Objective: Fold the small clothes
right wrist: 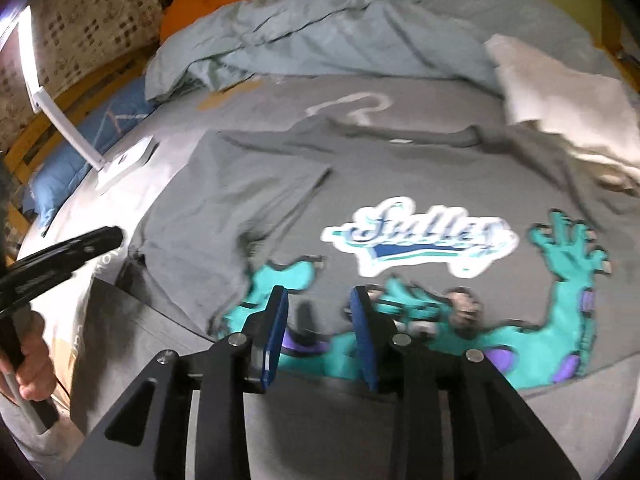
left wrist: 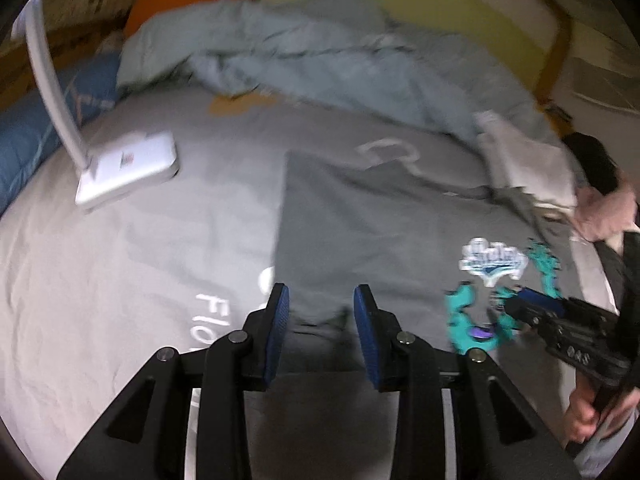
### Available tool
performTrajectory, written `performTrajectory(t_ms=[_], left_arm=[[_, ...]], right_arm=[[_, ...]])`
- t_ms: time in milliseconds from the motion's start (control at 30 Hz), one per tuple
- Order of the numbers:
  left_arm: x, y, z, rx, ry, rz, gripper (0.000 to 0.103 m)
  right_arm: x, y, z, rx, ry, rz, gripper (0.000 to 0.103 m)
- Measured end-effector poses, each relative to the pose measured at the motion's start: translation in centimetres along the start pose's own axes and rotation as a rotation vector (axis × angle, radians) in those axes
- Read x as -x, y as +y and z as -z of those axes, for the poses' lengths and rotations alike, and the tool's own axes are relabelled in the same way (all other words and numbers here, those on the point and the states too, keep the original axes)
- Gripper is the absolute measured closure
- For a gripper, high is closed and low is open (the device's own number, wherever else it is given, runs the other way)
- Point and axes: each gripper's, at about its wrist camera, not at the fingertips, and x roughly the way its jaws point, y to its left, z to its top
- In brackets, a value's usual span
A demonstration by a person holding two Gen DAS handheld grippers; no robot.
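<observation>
Grey T-shirt spread flat on the bed, print up — both tongs spread, nothing held.

Fabric is judged light, limp and non-slippery; one sleeve is seen turned inward. Left tongs and right tongs hover at the hem — a pinch at hem corners or shoulder seams is advised.

Both grippers hovering with jaws parted

The left gripper is pointing forward, its blue-padded jaws standing apart and gripping nothing. The right gripper is doing likewise, jaws spread. A bare hand is clasping the left gripper's handle.
</observation>
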Motion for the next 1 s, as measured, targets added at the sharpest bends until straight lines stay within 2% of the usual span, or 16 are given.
performTrajectory(t_ms=[67,100,133,167,233,267,300,333,367,433,500,667,833,900,967,1000], left_arm=[[0.6,-1.3,-0.1,-0.033,-0.031,-0.018,0.058],[1.0,-2.1,-0.2,-0.048,-0.054,-0.04,0.053],[1.5,-3.0,-0.3,-0.057,-0.081,-0.052,0.043],[2.1,-3.8,-0.6,-0.064,-0.109,-0.058,0.037],[3.5,-5.8,-0.9,-0.074,-0.185,-0.061,0.01],[4.3,-6.6,-1.0,-0.075,-0.231,-0.052,0.004],[5.1,-7.6,-1.1,-0.073,-0.279,-0.04,0.001],[5.6,-8.3,-1.3,-0.073,-0.318,-0.033,0.001],[6.3,-9.1,-1.2,-0.078,-0.363,-0.029,0.001],[7.1,-11.0,-1.4,-0.09,-0.437,-0.045,0.001],[7.2,-12.6,-1.8,-0.098,-0.455,-0.046,0.001],[5.3,-16.8,-2.6,-0.187,-0.427,-0.063,0.001],[1.9,-20.1,-2.4,-0.178,-0.293,0.045,0.001],[0.6,-21.1,-2.3,-0.197,-0.275,0.046,0.001],[-0.2,-22.1,-1.8,-0.215,-0.286,0.035,0.001],[-0.6,-22.3,-1.6,-0.218,-0.28,0.046,0.001]], right_arm=[[1.2,-1.2,0.1,-0.008,-0.01,0.01,0.068],[1.9,-2.0,0.2,-0.013,-0.018,0.016,0.063],[2.8,-2.9,0.2,-0.019,-0.029,0.017,0.055],[3.6,-3.8,0.3,-0.025,-0.042,0.017,0.054],[5.6,-6.0,0.2,-0.045,-0.074,0.008,0.052],[6.3,-7.0,0.2,-0.055,-0.09,0.007,0.048],[7.6,-8.7,0.2,-0.076,-0.125,0.012,0.037],[8.6,-10.1,0.1,-0.091,-0.157,0.017,0.024],[9.8,-11.8,0.1,-0.107,-0.198,0.03,0.019],[12.0,-15.6,0.2,-0.146,-0.279,0.094,0.017],[13.8,-19.7,0.5,-0.199,-0.333,0.181,0.015],[13.8,-27.9,0.4,-0.297,-0.298,0.259,0.012],[10.3,-35.8,1.6,-0.551,-0.272,0.166,0.012],[9.1,-37.0,2.0,-0.564,-0.233,0.135,0.012],[8.0,-37.0,1.9,-0.498,-0.19,0.075,0.012],[7.6,-36.7,1.8,-0.451,-0.172,0.085,0.012]])
